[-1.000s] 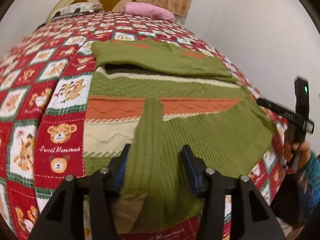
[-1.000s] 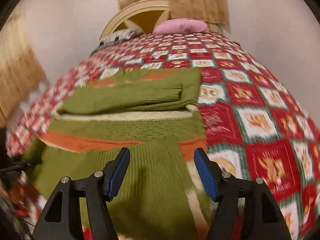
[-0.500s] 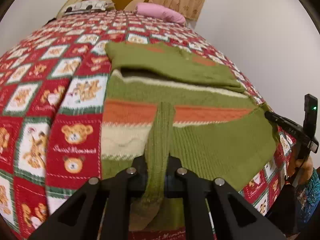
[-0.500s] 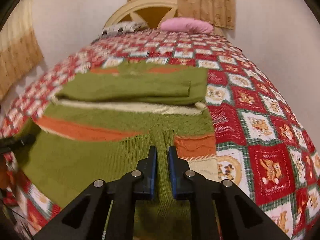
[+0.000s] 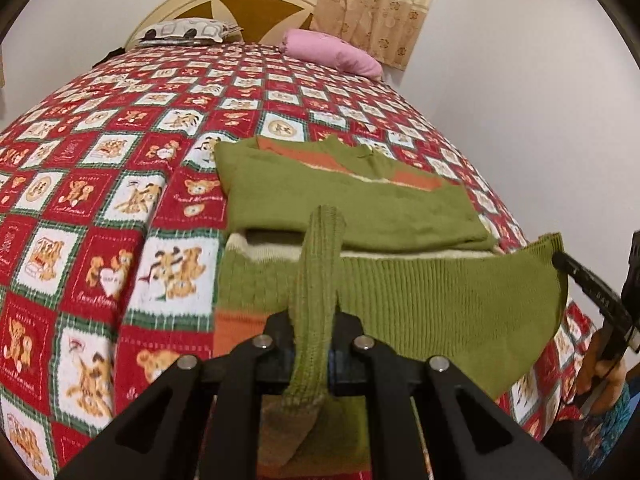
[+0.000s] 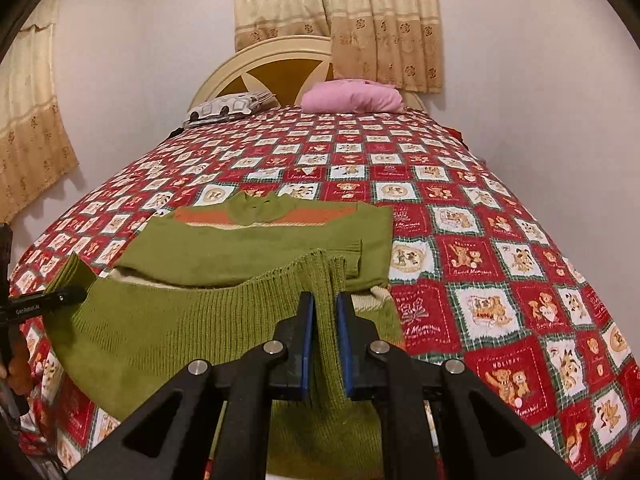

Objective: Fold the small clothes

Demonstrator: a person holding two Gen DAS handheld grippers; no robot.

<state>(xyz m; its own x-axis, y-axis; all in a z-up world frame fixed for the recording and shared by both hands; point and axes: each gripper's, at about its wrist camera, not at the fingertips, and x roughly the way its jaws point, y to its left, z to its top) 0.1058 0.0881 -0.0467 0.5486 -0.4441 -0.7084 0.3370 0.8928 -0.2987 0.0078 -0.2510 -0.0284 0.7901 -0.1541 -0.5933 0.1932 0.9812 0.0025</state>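
hem (image 5: 440, 280) now pinched, lifted

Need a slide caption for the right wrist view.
Right gripper shut on the green sweater's ribbed hem, lifting it above the teddy-bear bedspread.

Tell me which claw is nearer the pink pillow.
Right. The right claw grips the green sweater by its hem on the pink pillow side; the left claw grips the hem's other end, diagonally farther off.

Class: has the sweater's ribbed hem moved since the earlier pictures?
Yes. The ribbed hem, pinched by both grippers, has risen off the bedspread toward the folded sleeves.
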